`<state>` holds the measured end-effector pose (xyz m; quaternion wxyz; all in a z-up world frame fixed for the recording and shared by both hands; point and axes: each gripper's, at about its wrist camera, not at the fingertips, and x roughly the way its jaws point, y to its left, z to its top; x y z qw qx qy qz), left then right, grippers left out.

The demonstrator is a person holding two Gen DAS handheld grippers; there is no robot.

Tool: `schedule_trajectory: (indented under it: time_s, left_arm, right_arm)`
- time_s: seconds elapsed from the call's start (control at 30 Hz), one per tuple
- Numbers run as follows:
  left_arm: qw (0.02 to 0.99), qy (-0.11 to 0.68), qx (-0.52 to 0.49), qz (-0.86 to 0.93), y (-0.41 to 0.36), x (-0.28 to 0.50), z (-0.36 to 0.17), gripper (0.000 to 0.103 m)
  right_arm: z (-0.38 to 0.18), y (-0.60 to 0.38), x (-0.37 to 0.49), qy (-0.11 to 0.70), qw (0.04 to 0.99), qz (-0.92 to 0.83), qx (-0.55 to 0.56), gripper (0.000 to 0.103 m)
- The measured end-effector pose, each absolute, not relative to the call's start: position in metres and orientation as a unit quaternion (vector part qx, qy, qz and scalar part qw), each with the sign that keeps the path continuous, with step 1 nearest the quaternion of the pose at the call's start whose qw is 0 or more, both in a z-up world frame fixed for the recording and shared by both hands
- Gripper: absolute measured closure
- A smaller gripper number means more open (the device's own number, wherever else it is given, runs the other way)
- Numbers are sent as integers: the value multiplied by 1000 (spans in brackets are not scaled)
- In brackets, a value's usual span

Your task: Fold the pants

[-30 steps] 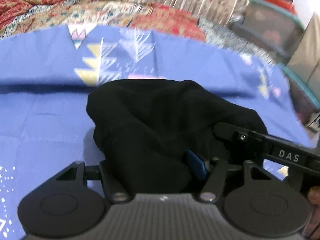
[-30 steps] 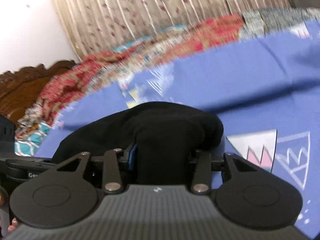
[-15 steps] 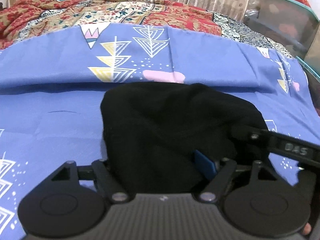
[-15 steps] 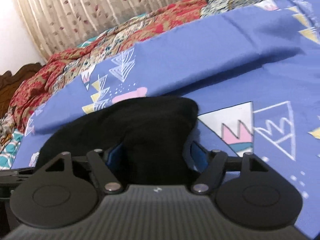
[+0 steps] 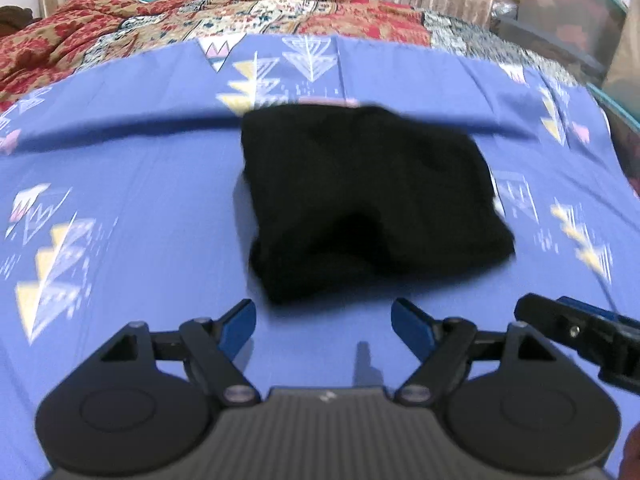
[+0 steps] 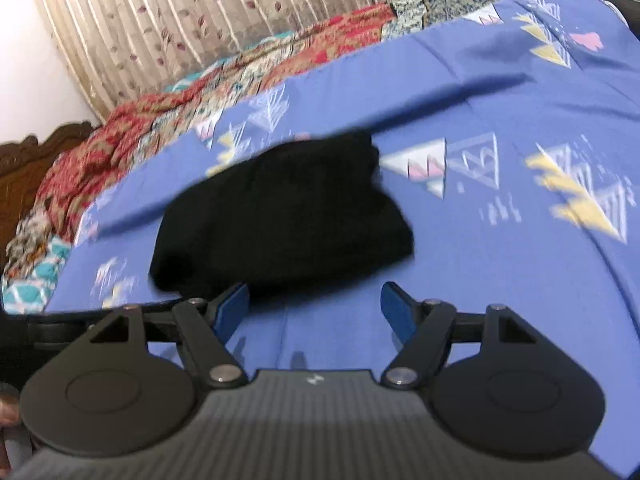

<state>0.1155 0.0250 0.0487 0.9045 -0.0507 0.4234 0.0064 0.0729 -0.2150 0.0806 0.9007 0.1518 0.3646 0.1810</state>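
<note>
The black pants (image 5: 368, 200) lie folded in a compact bundle on the blue patterned bedsheet (image 5: 120, 184). My left gripper (image 5: 323, 322) is open and empty, just short of the bundle's near edge. The pants also show in the right wrist view (image 6: 280, 216), where my right gripper (image 6: 314, 306) is open and empty, close to the bundle's near edge. The right gripper's arm shows at the right edge of the left wrist view (image 5: 580, 332).
A red patterned quilt (image 5: 200, 20) lies along the far side of the bed, with a beige curtain (image 6: 200, 12) behind it. A dark wooden headboard (image 6: 28, 168) is at the left. Storage boxes (image 5: 568, 12) stand at the far right.
Both grippers have opened, let go of the pants and pulled back towards me. The bundle now lies flat on the sheet, clear of the fingers.
</note>
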Motion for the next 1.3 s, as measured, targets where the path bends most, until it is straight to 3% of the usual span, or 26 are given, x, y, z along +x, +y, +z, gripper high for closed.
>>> schedule_trajectory:
  time_s: [0.3, 0.53, 0.87, 1.0, 1.3]
  left_arm:
    - [873, 482, -64, 31, 7, 13, 15, 25]
    - [876, 478, -30, 45, -11, -44, 13, 15]
    - [876, 479, -32, 54, -17, -68, 13, 10]
    - [872, 485, -34, 57, -17, -69, 11, 1]
    - [865, 497, -40, 56, -15, -64, 8, 0]
  right_arm:
    - [65, -212, -27, 409, 884, 187, 128, 28]
    - [58, -216, -60, 439, 870, 185, 128, 27]
    - [52, -209, -89, 439, 873, 183, 112, 22]
    - [50, -209, -93, 441, 871, 178, 126, 21]
    - [48, -208, -90, 443, 869, 178, 132, 15]
